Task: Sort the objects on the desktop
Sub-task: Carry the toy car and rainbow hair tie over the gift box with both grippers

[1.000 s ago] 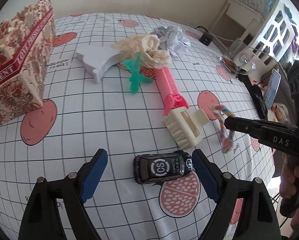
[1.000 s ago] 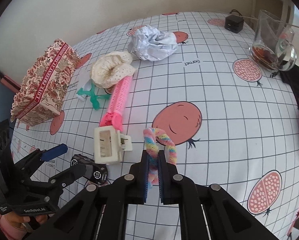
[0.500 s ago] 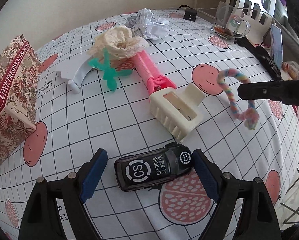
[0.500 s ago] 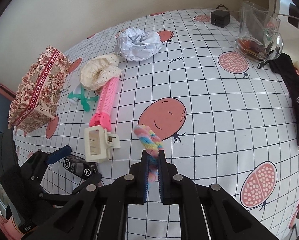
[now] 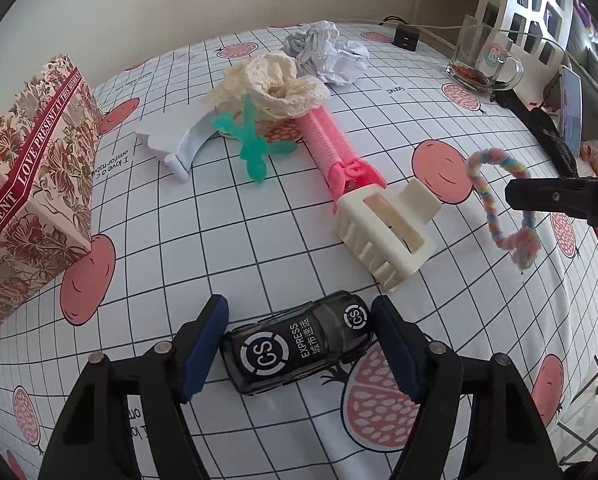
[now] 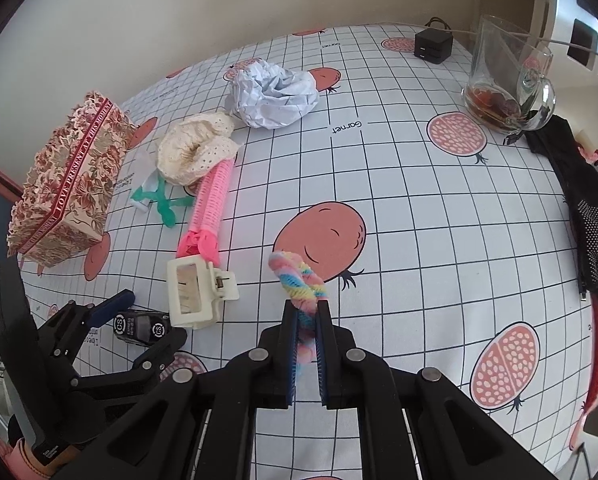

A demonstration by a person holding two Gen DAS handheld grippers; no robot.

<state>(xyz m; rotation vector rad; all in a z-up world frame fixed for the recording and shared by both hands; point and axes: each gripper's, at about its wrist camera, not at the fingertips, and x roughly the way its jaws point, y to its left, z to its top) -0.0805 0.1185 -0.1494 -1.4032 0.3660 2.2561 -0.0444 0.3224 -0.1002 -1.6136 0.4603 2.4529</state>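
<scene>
Across the pomegranate-print tablecloth (image 5: 259, 216), we are straddling the black toy car (image 5: 299, 346) with our wide-open left gripper (image 5: 299, 350), its long axis running finger to finger, while our right gripper (image 6: 307, 340), farther off, is pinching the rainbow hair tie (image 6: 299, 276) aloft.

Pastel rainbow braided loop (image 6: 299, 280), black toy car (image 5: 299, 350) with white lettering, cream claw clip (image 5: 383, 232), pink roller (image 5: 331, 148) — bench (image 5: 219, 248) cloth white, black-gridded, pomegranate-printed.
</scene>
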